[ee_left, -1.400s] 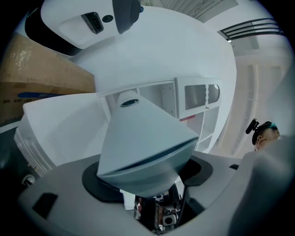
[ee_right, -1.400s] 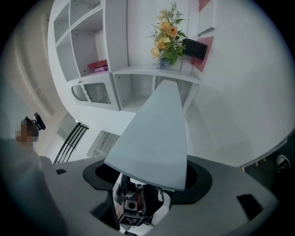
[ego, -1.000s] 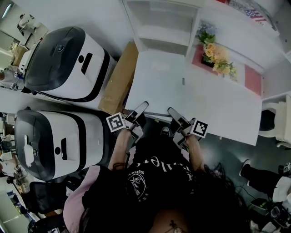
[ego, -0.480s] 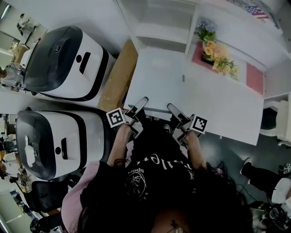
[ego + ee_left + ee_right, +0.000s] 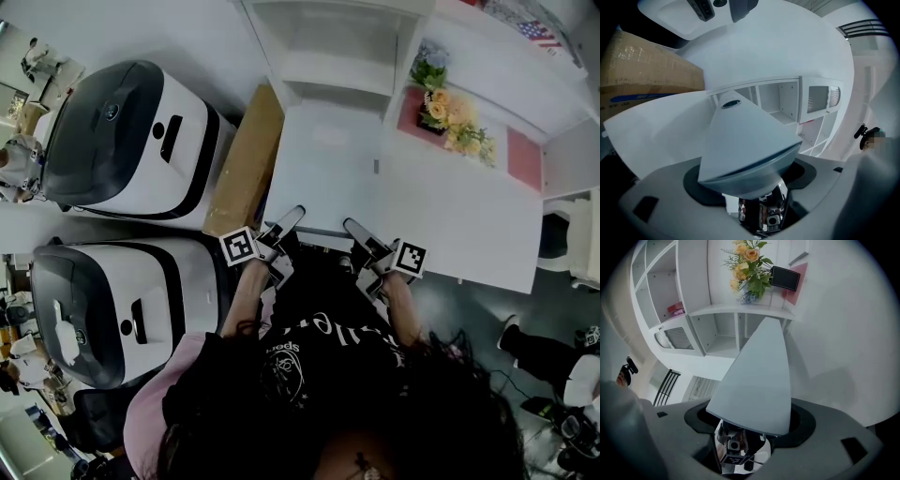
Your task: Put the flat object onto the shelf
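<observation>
Table (image 5: 450,211) holds pink flat object (image 5: 523,156) beyond left gripper (image 5: 294,217) and right gripper (image 5: 352,227), both clenched.

Table (image 5: 441,216): smooth white top, matt. Shelf (image 5: 328,70): white board, smooth, matt. Cardboard box (image 5: 246,164): brown paperboard, dull finish. Upper machine (image 5: 131,131) and lower machine (image 5: 112,300): moulded plastic shells, white and dark grey, slight sheen.

Black, white-printed T-shirt (image 5: 323,361); left claw (image 5: 295,217) and right claw (image 5: 352,228) are white.

Left gripper (image 5: 294,216) and right gripper (image 5: 351,226) side by side, tips angled inward, fingers (image 5: 745,140) pressed together
</observation>
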Demonstrator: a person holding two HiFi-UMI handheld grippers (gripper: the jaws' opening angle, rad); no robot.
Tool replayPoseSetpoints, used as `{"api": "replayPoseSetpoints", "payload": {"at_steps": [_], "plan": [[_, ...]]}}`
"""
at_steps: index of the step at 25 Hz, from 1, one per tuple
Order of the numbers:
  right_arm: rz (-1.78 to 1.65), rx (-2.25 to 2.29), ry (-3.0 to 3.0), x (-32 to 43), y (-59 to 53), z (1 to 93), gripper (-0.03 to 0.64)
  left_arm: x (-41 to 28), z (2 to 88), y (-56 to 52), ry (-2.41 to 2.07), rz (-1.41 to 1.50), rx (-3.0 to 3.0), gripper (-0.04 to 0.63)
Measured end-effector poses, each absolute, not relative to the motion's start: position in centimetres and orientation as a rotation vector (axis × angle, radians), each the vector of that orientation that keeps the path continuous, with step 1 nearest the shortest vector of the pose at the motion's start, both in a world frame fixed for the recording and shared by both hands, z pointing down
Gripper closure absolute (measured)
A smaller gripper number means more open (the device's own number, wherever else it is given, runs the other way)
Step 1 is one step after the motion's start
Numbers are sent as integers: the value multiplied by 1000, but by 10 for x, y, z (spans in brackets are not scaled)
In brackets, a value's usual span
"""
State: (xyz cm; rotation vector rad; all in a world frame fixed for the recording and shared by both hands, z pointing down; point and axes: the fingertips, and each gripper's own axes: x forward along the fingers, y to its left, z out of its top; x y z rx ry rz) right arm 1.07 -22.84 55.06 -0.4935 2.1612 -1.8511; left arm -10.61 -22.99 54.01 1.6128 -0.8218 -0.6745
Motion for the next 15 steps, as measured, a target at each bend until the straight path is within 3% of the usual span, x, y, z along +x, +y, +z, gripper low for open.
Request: {"api": "replayPoseSetpoints", "payload": {"at_steps": [15], "plan": [[-1876, -643, 2091, -19, -254, 569, 299, -134, 562, -266, -711, -613, 1573, 255]]}}
